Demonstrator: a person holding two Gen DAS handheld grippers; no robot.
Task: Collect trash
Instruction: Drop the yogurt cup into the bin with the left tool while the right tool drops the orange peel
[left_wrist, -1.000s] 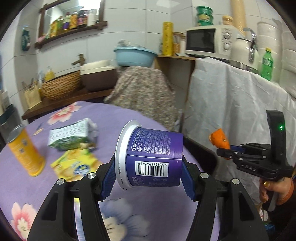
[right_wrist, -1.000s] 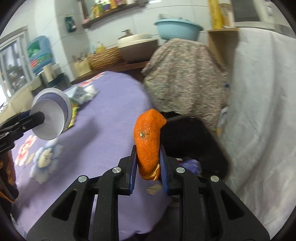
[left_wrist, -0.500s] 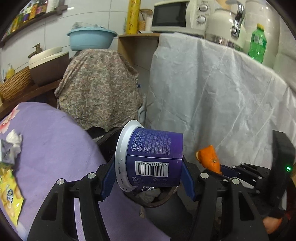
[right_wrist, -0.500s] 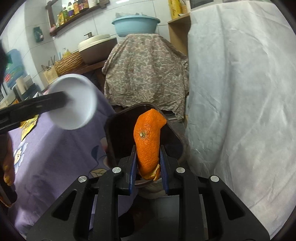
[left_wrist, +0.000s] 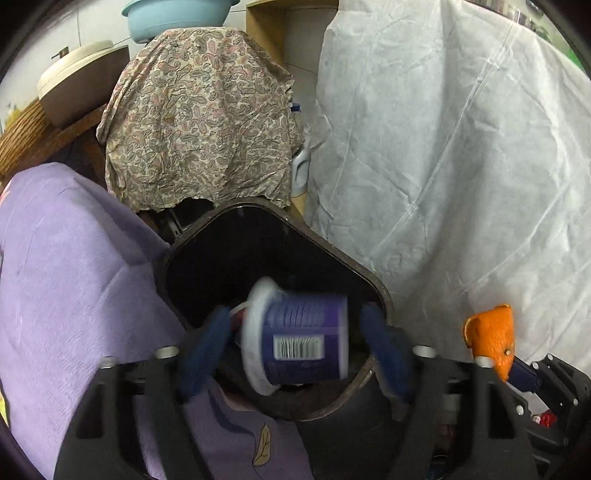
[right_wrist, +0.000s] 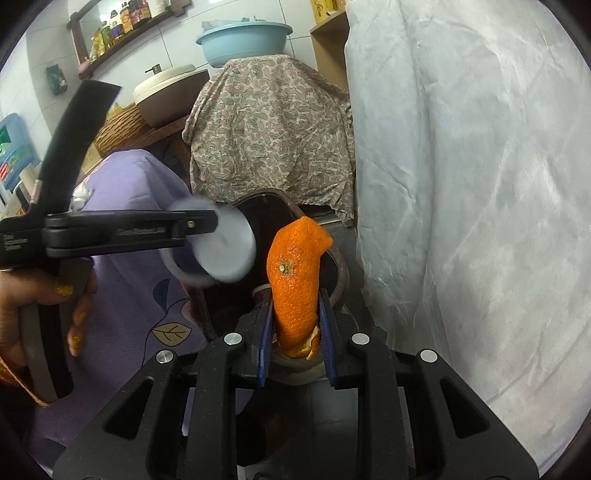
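Opening its jaws, the left gripper (left_wrist: 295, 347) lets go of the purple cup (left_wrist: 299, 339) (blurred) above the black bin (left_wrist: 365, 284); the right gripper (right_wrist: 295, 332) pinches orange peel (right_wrist: 295, 280) beside it.

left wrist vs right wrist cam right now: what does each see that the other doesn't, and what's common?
Left wrist only: the barcode on the purple cup, and the gaps between the cup and the left gripper's blue pads as its jaws are opening over the dark bin.

Right wrist only: the hand on the left gripper's handle, the wall shelf of bottles, and the right gripper shut on the orange peel.

Both: cup, peel, bin, purple tablecloth, paisley cloth, white sheet, blue basin.
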